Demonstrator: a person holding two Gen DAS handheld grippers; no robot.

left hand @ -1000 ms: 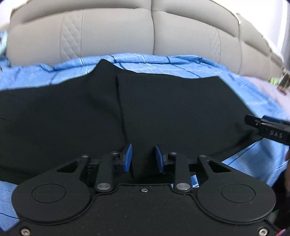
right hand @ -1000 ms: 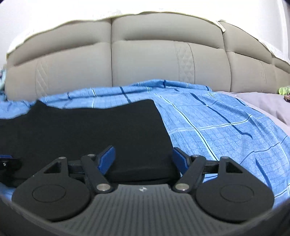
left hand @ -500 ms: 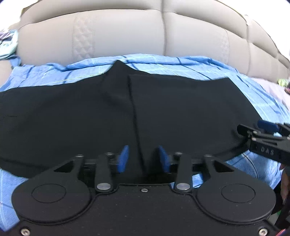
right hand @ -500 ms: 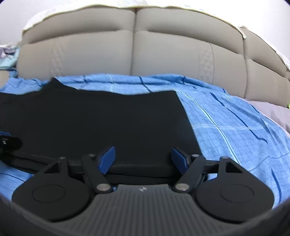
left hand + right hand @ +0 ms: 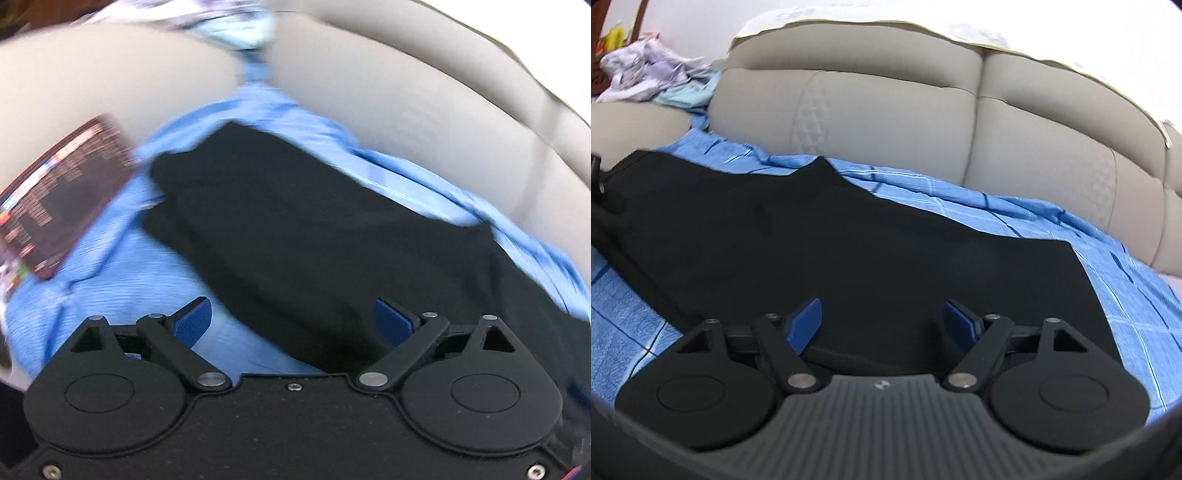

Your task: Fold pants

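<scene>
Pants (image 5: 849, 251): black, spread flat on the blue checked sheet (image 5: 1126, 314), below the beige headboard (image 5: 923, 110).
Left tongs (image 5: 293, 319): held wide apart, nothing gripped, over the pants' near edge.
Right tongs (image 5: 882, 325): held apart, empty, above the pants.
Left view: blurred.

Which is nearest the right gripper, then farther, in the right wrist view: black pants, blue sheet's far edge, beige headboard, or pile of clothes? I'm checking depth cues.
From the right gripper:
1. Black pants, right under the open fingers.
2. Blue sheet, far edge beyond the pants.
3. Beige headboard, behind the sheet.
4. Pile of clothes, far upper left.
</scene>
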